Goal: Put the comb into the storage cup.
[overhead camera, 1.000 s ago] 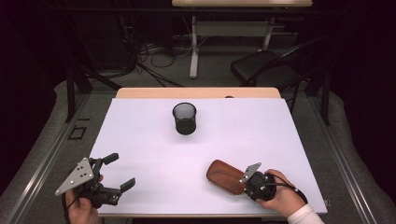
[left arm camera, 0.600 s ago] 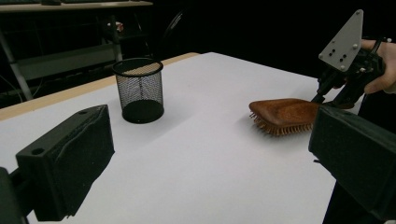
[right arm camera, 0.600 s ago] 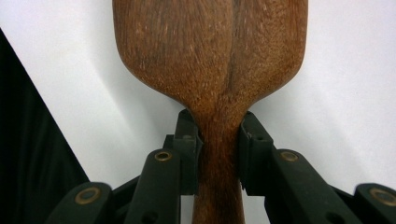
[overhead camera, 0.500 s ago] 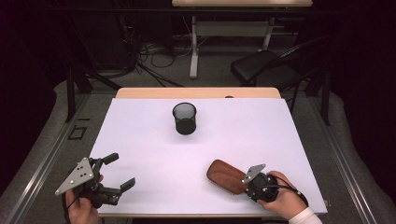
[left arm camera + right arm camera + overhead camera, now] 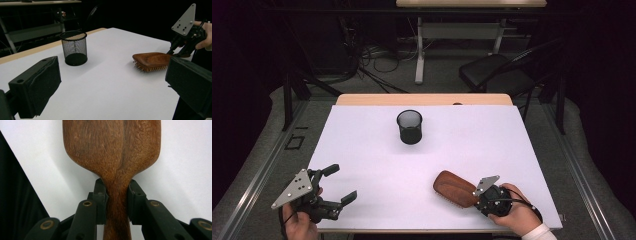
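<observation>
Hands are coming in from the near edge of the white-topped table [image 5: 472,130], each holding a black two-jaw gripper. At the near left corner, the left gripper [image 5: 337,184] is sitting with its jaws spread wide and nothing between them; in the left gripper view its two black pads are standing far apart at the frame's sides, with bare table showing in the gap. At the near right, the right gripper [image 5: 480,195] is clenching the narrow handle of a brown wooden hairbrush with an oval paddle head [image 5: 455,188]. The right gripper view is showing both jaws pressing against the handle's sides just below where the head [image 5: 112,147] widens. The brush is lying with its smooth back up, its head pointing away from the hand toward the table's middle; from the left gripper view its bristles [image 5: 151,67] are facing down, touching or just above the surface. Farther off, well apart from both grippers, a black wire-mesh cylindrical cup [image 5: 410,127] is standing upright near the far middle of the table. Beyond the table's wooden far edge, a dark chair [image 5: 497,75] and tangled cables [image 5: 372,60] are lying on the floor.
</observation>
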Available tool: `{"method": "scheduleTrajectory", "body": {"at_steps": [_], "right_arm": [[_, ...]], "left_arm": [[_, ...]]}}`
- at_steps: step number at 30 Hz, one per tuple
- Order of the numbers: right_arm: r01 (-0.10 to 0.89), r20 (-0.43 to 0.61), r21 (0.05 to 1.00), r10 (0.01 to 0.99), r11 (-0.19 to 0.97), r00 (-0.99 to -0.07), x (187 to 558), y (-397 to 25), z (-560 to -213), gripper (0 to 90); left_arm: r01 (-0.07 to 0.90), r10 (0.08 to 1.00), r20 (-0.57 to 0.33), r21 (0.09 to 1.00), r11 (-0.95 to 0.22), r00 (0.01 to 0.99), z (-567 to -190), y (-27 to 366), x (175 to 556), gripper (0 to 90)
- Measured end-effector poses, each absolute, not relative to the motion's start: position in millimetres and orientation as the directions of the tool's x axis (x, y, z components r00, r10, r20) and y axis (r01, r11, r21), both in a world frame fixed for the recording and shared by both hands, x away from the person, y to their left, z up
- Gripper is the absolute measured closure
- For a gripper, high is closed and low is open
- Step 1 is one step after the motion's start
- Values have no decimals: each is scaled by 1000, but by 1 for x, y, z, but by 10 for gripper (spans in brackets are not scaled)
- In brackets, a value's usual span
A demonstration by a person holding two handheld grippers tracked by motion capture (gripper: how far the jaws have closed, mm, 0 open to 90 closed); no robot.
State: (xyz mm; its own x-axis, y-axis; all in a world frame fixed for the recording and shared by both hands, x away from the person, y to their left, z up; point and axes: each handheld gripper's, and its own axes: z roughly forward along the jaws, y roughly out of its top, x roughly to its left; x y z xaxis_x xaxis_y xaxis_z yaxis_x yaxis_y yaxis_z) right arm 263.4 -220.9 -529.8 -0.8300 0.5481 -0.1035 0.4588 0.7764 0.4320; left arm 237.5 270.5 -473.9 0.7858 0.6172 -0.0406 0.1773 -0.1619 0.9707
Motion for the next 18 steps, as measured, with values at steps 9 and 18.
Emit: {"method": "scheduleTrajectory", "body": {"at_steps": [9,18], "right_arm": [[453,-112,462,557,763,-823,262,-220,-526,723],[445,-125,502,571,742,-812,263,-218,-521,724]], "left_arm": [[178,617,-41,971,-162,786,-474,270,237,2],[180,618,-44,971,-159,785,-474,271,237,2]]}}
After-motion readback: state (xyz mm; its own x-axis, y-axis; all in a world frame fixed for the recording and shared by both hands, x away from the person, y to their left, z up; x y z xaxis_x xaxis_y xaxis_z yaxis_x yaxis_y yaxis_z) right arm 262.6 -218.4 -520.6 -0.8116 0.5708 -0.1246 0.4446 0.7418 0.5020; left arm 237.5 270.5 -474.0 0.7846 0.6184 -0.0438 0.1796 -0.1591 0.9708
